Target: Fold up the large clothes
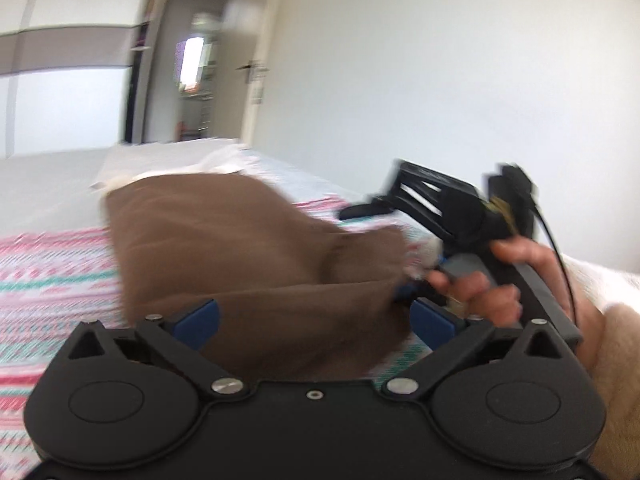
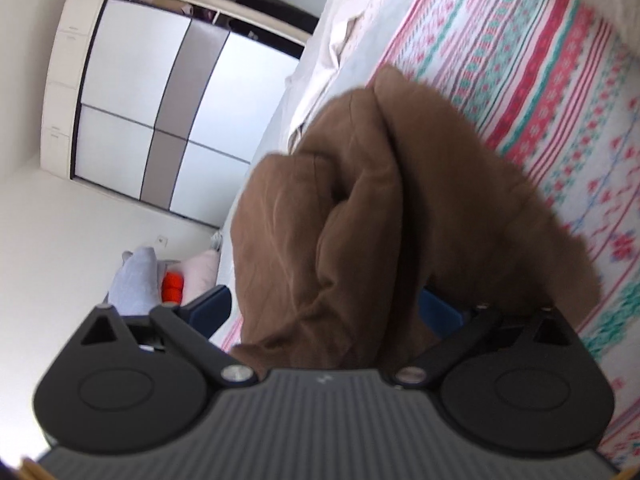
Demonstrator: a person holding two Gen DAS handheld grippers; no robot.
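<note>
A brown garment (image 1: pixel 240 248) is lifted above the patterned bedspread (image 1: pixel 48 276). My left gripper (image 1: pixel 312 320) has its blue pads (image 1: pixel 198 322) spread wide, and the brown cloth drapes between them and hides the fingertips. In the left wrist view my right gripper (image 1: pixel 404 280) sits at the right, at the garment's edge, held by a hand. In the right wrist view the bunched brown garment (image 2: pixel 360 220) hangs between the blue pads (image 2: pixel 212 312) of my right gripper (image 2: pixel 324 312) and covers its tips. Both views are blurred.
The bed has a pink and teal striped bedspread (image 2: pixel 540 80) and white bedding (image 2: pixel 340 32) at the far end. A wardrobe with white and grey doors (image 2: pixel 160 112) stands beyond. An open doorway (image 1: pixel 196 80) is at the back. Clothes and an orange item (image 2: pixel 173 286) lie by the wall.
</note>
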